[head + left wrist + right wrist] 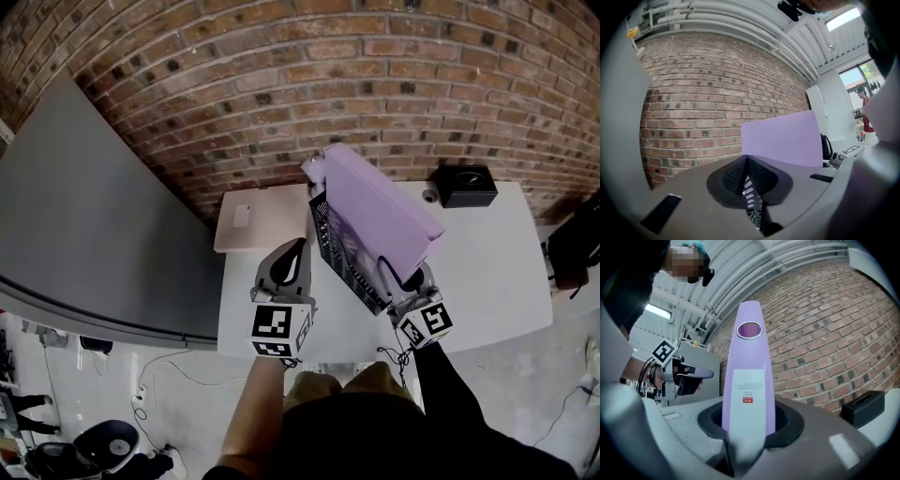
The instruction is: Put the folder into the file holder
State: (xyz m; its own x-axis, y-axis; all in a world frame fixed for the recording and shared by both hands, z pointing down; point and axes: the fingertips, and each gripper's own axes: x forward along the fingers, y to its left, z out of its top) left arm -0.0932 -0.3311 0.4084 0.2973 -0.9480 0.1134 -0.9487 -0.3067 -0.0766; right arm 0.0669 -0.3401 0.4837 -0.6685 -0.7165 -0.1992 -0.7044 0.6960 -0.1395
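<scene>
Soft, even daylight; skylight (843, 18) glares white; fisheye bends the edges; corners darken; folder (749, 394) blurs near the lens.

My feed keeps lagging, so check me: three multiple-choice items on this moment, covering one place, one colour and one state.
1. Where on the table is the black box?
A. far edge, right of the holder
B. near edge, left corner
C. inside the holder

2. What colour is the folder?
A. green
B. purple
C. yellow

3. What state is the right gripper in?
A. open, empty
B. shut on the folder
C. shut on the holder

Key:
1 A: the head view shows the box by the brick wall, right of the holder.
2 B: the folder is pale purple in all three views.
3 B: the right gripper view shows the folder's spine clamped in it.
</scene>
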